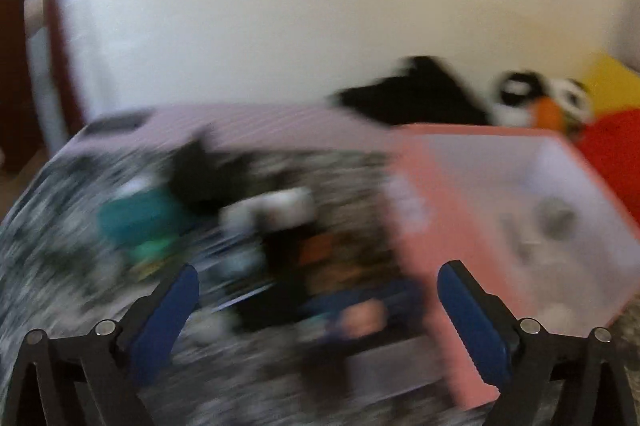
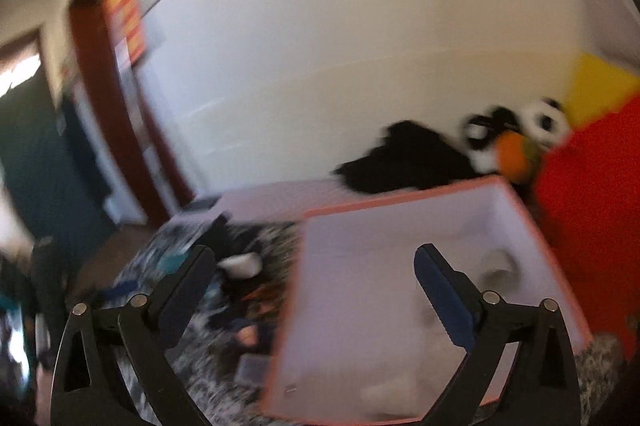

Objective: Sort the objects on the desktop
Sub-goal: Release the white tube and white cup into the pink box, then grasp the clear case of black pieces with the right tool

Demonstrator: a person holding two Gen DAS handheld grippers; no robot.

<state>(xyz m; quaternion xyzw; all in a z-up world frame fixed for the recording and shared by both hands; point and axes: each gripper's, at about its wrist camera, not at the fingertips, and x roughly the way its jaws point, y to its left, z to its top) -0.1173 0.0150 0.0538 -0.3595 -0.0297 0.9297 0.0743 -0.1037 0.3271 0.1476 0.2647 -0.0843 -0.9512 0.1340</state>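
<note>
Both views are blurred by motion. A pink box (image 1: pixel 424 234) with a pale inside stands on a speckled black-and-white tabletop (image 1: pixel 48 250). To its left lies a heap of small things: a teal object (image 1: pixel 140 218), a white and black object (image 1: pixel 276 209), dark items. My left gripper (image 1: pixel 318 284) is open above that heap, nothing between its blue pads. In the right wrist view my right gripper (image 2: pixel 314 268) is open over the left wall of the pink box (image 2: pixel 304 266), empty. Pale objects (image 2: pixel 498 266) lie inside the box.
A black cloth (image 1: pixel 416 93) and a black-and-white plush toy (image 1: pixel 536 97) with an orange beak lie behind the box against a white wall. Red and yellow cushions (image 2: pixel 592 193) stand at the right. A dark red door frame (image 2: pixel 120 129) is at the left.
</note>
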